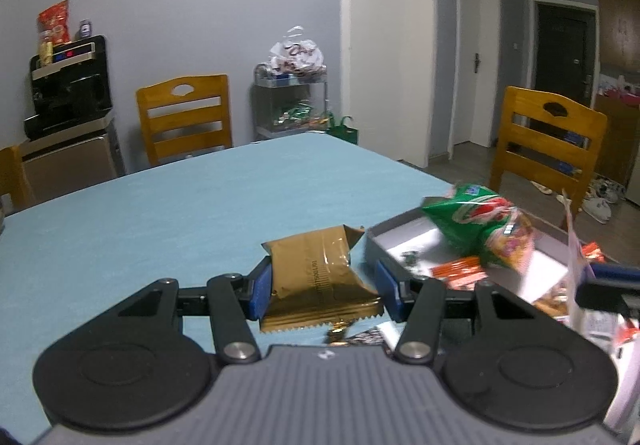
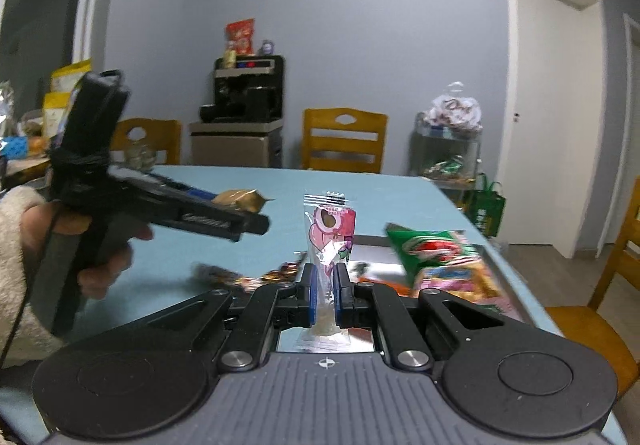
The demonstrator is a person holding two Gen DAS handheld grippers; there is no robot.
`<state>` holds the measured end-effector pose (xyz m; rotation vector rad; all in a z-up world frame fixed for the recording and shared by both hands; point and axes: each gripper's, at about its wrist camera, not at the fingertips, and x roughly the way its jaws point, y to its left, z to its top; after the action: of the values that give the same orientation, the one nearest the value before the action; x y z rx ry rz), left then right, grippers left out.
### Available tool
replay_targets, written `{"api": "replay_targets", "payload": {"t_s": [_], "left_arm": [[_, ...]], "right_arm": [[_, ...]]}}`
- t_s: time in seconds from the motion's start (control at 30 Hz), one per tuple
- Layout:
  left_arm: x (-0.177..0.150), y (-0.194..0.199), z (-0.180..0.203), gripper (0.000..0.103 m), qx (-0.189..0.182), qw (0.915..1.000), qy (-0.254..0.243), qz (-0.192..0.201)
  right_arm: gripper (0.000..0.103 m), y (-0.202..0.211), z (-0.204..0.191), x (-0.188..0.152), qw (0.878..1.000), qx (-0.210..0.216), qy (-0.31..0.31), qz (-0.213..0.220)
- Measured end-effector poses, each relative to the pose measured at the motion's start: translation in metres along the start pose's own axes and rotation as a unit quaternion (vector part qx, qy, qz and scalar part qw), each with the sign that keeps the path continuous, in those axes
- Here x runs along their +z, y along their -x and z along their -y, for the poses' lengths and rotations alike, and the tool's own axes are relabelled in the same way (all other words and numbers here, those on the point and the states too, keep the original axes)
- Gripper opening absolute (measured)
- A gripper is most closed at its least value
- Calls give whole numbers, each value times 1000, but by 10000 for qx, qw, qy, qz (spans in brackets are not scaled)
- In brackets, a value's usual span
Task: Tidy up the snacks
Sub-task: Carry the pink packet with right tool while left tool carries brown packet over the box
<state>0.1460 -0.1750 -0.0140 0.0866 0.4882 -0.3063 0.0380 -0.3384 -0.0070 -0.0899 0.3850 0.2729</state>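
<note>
Gold pack: it sits between the two blue pads of the left gripper, up off the blue table. The pads press on its sides. It is shiny and crinkly, with a zigzag edge near the camera.
Pink pack: a thin see-through pack with a pink picture on it. It stands up straight. The right gripper pinches its lower part, with the pads almost together.
Left gripper: partly closed, holding the gold pack. In the right view it sticks out from the left side, held by a hand in a fluffy white sleeve.
Right gripper: closed tight on the pink pack.
Box: a grey, shallow box, open on top, on the table to the right of the gold pack. It has snacks in it.
Green bag: it lies in the box, blurry, with red and orange on it.
Orange packs: small ones, in the box.
Small sweets: a few lie on the table left of the box.
Chairs: wooden, at the far side of the table.
Cart: by the grey wall, with more snacks.
</note>
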Motion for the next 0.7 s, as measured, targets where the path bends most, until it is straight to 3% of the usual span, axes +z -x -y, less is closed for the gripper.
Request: {"api": "replay_targets", "payload": {"t_s": [0.4, 0.7], "left_arm": [[7, -1, 59, 52, -633, 9972, -389, -56], [-5, -9, 96, 52, -1082, 9914, -672, -310]], "right_arm": [[9, 18, 52, -8, 9981, -537, -282, 71], [9, 25, 76, -16, 9971, -631, -420, -34]]}}
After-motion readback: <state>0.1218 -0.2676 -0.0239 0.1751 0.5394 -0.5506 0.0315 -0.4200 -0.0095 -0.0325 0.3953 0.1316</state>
